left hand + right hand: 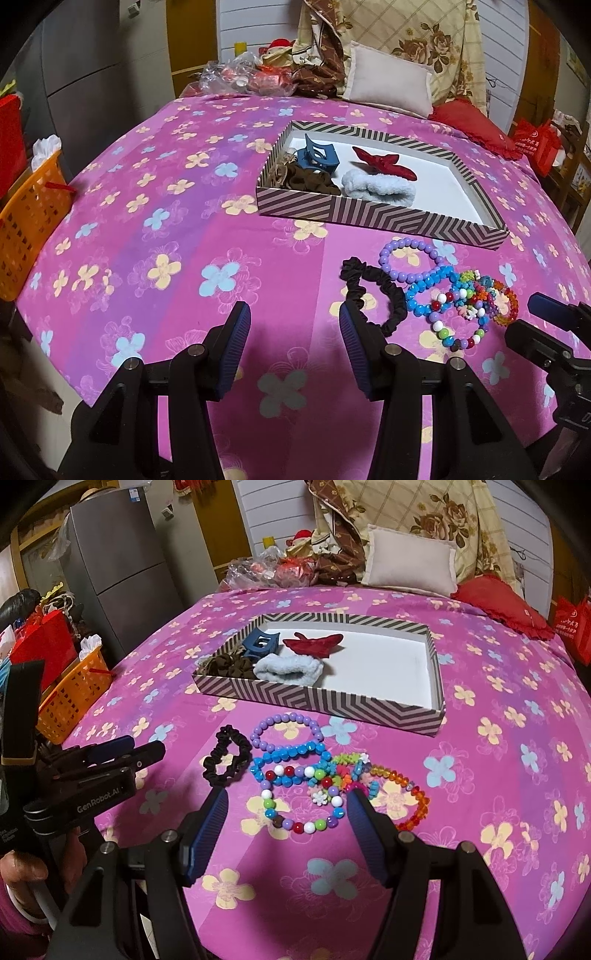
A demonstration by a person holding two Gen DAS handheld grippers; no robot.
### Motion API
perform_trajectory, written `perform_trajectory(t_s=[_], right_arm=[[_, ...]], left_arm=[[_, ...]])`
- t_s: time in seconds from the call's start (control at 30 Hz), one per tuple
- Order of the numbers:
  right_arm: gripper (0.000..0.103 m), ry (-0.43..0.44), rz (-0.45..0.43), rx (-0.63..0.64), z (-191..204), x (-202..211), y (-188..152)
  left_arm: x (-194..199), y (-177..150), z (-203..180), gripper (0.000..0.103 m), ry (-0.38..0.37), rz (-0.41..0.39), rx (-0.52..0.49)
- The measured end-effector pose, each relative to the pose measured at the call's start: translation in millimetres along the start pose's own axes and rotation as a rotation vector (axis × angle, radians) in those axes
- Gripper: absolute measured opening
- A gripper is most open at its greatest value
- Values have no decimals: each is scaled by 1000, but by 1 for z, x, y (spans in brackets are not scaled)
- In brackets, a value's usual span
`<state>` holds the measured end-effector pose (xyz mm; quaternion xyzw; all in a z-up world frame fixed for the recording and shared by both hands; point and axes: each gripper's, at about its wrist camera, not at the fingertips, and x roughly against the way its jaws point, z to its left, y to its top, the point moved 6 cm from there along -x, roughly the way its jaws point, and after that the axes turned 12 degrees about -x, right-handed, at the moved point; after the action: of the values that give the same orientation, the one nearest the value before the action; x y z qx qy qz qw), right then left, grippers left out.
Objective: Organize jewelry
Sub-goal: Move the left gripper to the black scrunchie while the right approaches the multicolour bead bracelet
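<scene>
Jewelry lies in a loose cluster on the pink flowered bedspread (480,686), low centre of the right wrist view and lower right of the left wrist view; the cluster comprises a purple bead bracelet (286,726), a blue bead bracelet (291,755), a multicoloured bead bracelet (303,801), an orange bead bracelet (413,801) and a black scrunchie (225,760) — the bracelets overlap one another, and the scrunchie sits just beside them on the left.

Beyond the cluster stands a shallow striped box (325,701) with a white floor; its left part holds a blue hair clip (258,644), a red bow (314,644), a brown scrunchie (232,668) and a pale blue fluffy band (288,672); the right part of the floor is bare.

Right claw (288,805): released, jaws apart, one on either side of the multicoloured bead bracelet's near edge; whether the pads touch it cannot be told.

Left claw (295,325): released, jaws apart over bare bedspread, nothing between them; the black scrunchie lies just beside its right finger.

An orange basket (70,701) stands at the left edge of the bed; a grey pillow (410,565) and a red cushion (498,602) lie at the far end — upper right of the frame.
</scene>
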<state>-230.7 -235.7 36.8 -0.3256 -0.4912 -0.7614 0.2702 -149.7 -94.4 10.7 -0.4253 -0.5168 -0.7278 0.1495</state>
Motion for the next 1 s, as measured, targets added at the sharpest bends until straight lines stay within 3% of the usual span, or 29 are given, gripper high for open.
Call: perform_trajectory(t_s=[0.33,0.63,1.0], right_arm=[[70,0,10,1,-2,-3,-2],[70,-8,19,-3,-8,-7,-3],[69,-26,15,-4,-18,-8,0]], left_arm=[[-7,-4,5,49,-8,23,29],[-17,-10,15,49,-84,64,117],[-23,-1,-8,49,-118,85,58]])
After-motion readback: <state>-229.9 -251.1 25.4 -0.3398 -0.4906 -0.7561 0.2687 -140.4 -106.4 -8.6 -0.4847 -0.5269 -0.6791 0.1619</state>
